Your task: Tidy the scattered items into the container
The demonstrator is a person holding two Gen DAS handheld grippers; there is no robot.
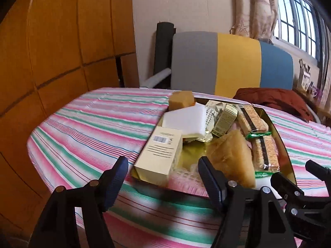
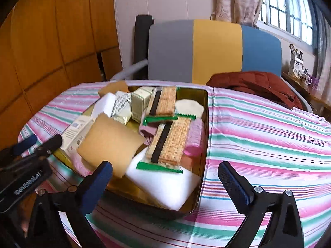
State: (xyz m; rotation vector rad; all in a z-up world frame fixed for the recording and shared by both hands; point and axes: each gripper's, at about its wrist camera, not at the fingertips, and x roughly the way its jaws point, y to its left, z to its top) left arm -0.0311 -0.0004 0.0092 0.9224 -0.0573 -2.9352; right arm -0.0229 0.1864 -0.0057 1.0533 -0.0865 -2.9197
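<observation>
The left wrist view looks forward and down from low above the striped tablecloth (image 1: 86, 128), close to the near left corner of the gold rectangular metal tin (image 1: 286, 150), which lies toward one o'clock. The right wrist view sits close over the tin's (image 2: 204, 124) near edge, slightly farther right, tin at eleven o'clock. Both face the grey, yellow and blue panelled chair back (image 1: 231, 62) at twelve o'clock and share tin, cloth, orange wooden cabinet (image 2: 51, 41) and window (image 2: 289, 6).
</observation>
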